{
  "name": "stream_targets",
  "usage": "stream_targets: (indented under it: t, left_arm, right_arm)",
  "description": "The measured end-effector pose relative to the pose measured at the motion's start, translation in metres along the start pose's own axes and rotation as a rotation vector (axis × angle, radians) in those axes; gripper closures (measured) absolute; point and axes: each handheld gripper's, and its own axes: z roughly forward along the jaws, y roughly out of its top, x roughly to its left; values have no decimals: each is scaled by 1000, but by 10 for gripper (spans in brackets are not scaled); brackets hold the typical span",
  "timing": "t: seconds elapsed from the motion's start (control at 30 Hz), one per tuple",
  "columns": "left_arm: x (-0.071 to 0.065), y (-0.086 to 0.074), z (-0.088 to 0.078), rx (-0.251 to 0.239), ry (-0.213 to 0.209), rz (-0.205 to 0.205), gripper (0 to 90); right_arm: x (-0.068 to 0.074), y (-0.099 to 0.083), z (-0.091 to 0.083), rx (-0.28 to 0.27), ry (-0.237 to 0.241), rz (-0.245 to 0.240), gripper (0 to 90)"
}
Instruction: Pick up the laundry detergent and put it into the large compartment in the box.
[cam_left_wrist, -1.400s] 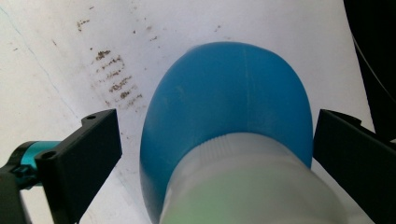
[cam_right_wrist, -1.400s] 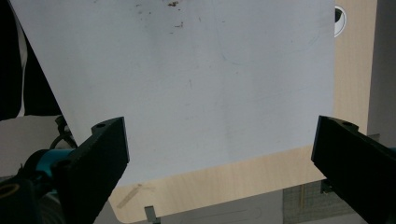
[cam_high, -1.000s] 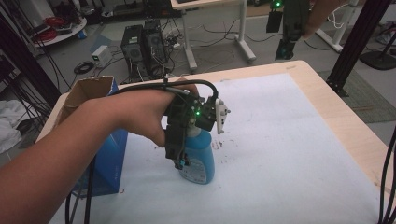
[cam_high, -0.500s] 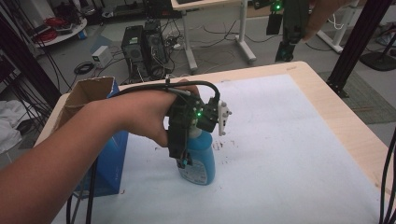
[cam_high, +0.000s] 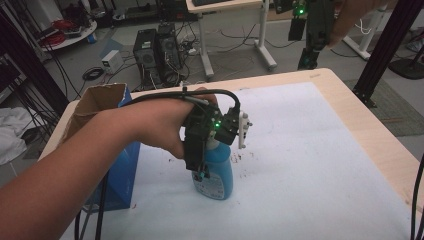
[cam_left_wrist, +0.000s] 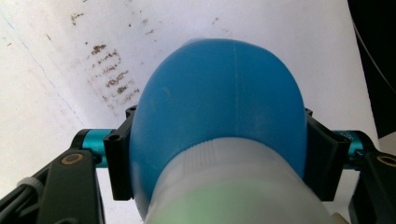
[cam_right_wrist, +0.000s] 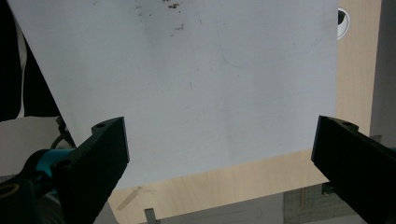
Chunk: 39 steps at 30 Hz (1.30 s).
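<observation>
A blue spray bottle (cam_high: 220, 176) with a white trigger head (cam_high: 242, 129) stands upright on the white sheet (cam_high: 310, 165) near the table's middle. My left gripper (cam_high: 202, 167) comes down from above, shut on the bottle's shoulder. In the left gripper view the jaws press both sides of the blue body (cam_left_wrist: 219, 116), and the left gripper (cam_left_wrist: 220, 158) looks down past the white neck. My right gripper (cam_high: 306, 59) hangs high beyond the table's far edge. In its own view the right gripper (cam_right_wrist: 219, 154) is wide open over the bare sheet (cam_right_wrist: 210, 84).
A blue box with an open cardboard top (cam_high: 100, 102) stands at the left, close behind my forearm. Brown smudges (cam_high: 240, 161) mark the sheet beside the bottle. The wooden table edge (cam_high: 380, 135) runs along the right, with a black frame post (cam_high: 382, 45) beyond.
The left gripper and the bottle have drifted very slightly to the right. The right gripper has held still.
</observation>
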Motion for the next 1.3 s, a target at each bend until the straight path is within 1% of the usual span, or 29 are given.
stream_targets:
  t: [0.1, 0.13, 0.2, 0.3, 0.43, 0.47, 0.53, 0.73, 0.77, 0.8, 0.9, 0.93, 1.0, 1.03, 1.1, 1.17, 1.2, 1.23, 1.27, 1.3]
  left_arm:
    - [0, 0, 0, -2, -1, -3, 292]
    - [1, 0, 0, 4, -2, 0, 294]
    - [0, 0, 0, 2, 1, -7, 296]
    - [0, 1, -1, 7, 4, -2, 304]
    - [1, 1, 0, 9, 16, -7, 342]
    - [1, 1, -1, 14, 17, -3, 342]
    - [2, 2, 0, 19, 23, 0, 370]
    - [1, 2, 1, 23, 32, 4, 380]
    - [1, 2, 1, 26, 32, -1, 382]
    - [1, 2, 0, 35, 30, -22, 384]
    - [3, 2, 0, 47, 26, -51, 385]
    - [3, 2, -1, 38, 27, -57, 386]
    - [2, 0, -7, 21, 22, -69, 386]
    - [1, 0, -11, 14, 15, -82, 386]
    - [-2, -3, -20, 5, 11, -92, 386]
    - [-6, -4, -29, 2, 15, -95, 386]
    - [-6, -4, -29, 2, 15, -95, 385]
    - [-10, -6, -42, 11, 18, -107, 386]
    - [-12, -6, -48, 16, 20, -115, 386]
    - [-13, -7, -54, 14, 23, -118, 386]
  right_arm:
    - [0, 0, 0, 0, 0, -1, 31]
    - [0, 0, 0, -3, 1, -3, 31]
    - [0, 0, 1, -1, 0, -5, 31]
    - [0, -1, 1, -2, 1, -4, 31]
    - [0, -1, 1, 0, 1, 2, 31]
    - [0, -1, 1, 0, 1, 2, 31]
    - [0, -1, 2, -4, -2, 1, 31]
    - [0, -1, 2, -3, -1, 2, 31]
    - [0, -1, 3, -2, 1, 1, 31]
    - [0, -1, 3, 0, 4, 4, 31]
    - [1, -1, 5, 0, 4, 3, 31]
    - [1, 0, 6, -1, 6, -1, 31]
    - [1, 0, 5, 0, 3, -5, 31]
    - [2, 0, 4, -1, 4, -4, 31]
    - [2, -1, 4, -8, 3, -4, 31]
    - [2, -1, 4, -5, -1, -7, 31]
    - [2, -1, 4, -5, -1, -7, 31]
    - [1, -2, 4, 2, -2, -3, 31]
    - [2, -2, 5, 0, -1, 3, 31]
    - [1, -2, 5, 1, -2, -2, 31]
